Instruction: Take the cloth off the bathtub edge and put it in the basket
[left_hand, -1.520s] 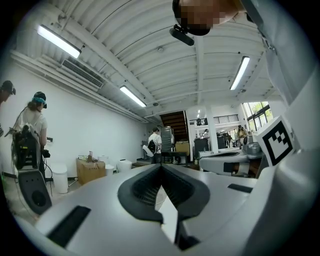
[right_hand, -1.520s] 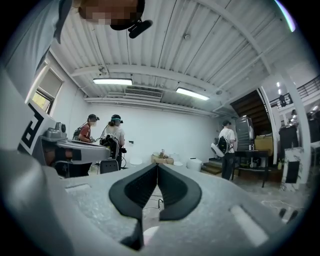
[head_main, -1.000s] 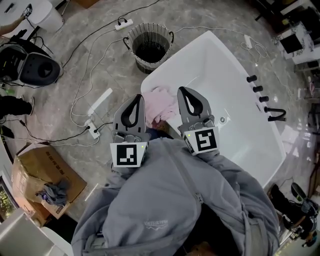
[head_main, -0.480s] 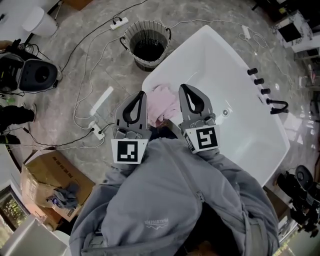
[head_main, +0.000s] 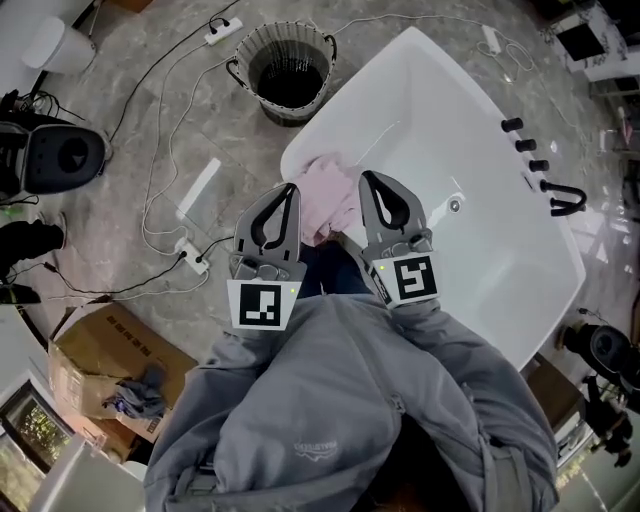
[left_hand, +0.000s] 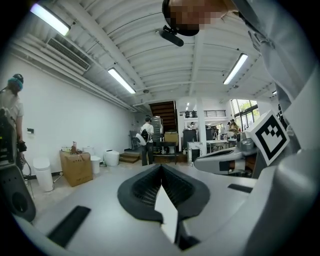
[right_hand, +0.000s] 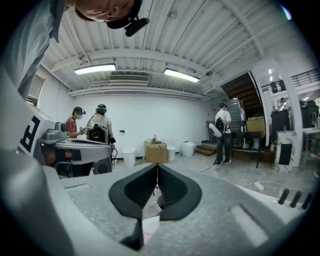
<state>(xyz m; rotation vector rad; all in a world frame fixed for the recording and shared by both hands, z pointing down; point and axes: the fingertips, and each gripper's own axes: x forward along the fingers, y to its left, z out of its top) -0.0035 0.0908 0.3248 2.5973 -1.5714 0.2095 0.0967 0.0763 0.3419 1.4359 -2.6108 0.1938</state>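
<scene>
A pink cloth (head_main: 326, 196) lies bunched over the near end of the white bathtub's rim (head_main: 400, 62). A dark wire-sided basket (head_main: 286, 72) stands on the floor beyond that end of the tub. My left gripper (head_main: 291, 187) hovers just left of the cloth and my right gripper (head_main: 366, 176) just right of it, so the cloth shows between them. Both are shut with nothing held. In the left gripper view (left_hand: 161, 168) and the right gripper view (right_hand: 157, 168) the jaws meet in a closed seam and point nearly level into the room.
Power strips and cables (head_main: 190, 256) trail over the marble floor left of the tub. A cardboard box (head_main: 95, 365) with grey rags sits at lower left, and a black device (head_main: 62, 158) at the far left. Black taps (head_main: 540, 180) line the tub's far side. People (right_hand: 100, 127) stand across the room.
Both grippers have sunk a little beside the cloth and stay shut. The head view has shifted, so the basket and tub now sit higher in the picture.
</scene>
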